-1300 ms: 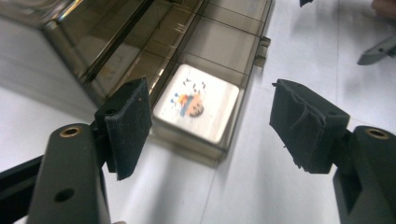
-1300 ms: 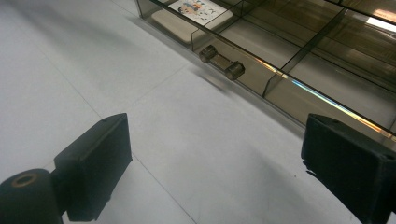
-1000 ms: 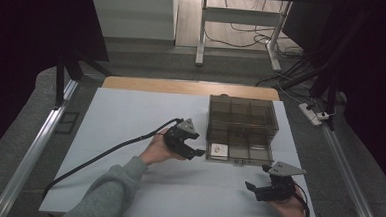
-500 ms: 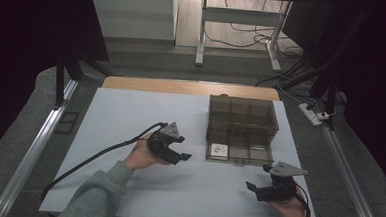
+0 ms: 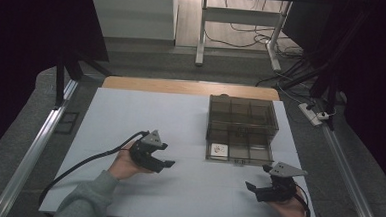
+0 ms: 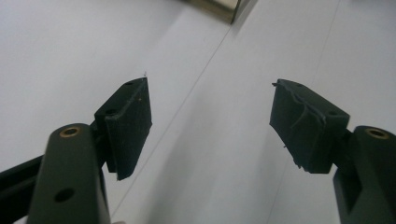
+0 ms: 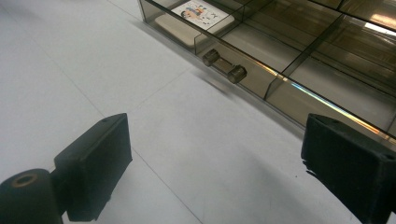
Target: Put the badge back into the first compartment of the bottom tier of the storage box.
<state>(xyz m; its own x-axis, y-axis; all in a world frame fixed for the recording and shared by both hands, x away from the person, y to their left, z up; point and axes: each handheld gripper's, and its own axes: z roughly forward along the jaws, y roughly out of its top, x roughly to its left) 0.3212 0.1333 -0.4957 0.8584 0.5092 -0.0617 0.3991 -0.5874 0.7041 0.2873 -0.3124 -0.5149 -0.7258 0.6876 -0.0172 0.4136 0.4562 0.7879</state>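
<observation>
While the right gripper (image 5: pixel 258 186) stays spread, the empty, parted left gripper (image 5: pixel 167 158) has left the drawer box (image 5: pixel 240 131).

Left hand-held gripper (image 5: pixel 167 163) farther from box (image 5: pixel 240 128)

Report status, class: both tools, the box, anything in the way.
Left tool open, empty. Right tool open, empty, near box. Card inside drawer. Nothing between.
</observation>
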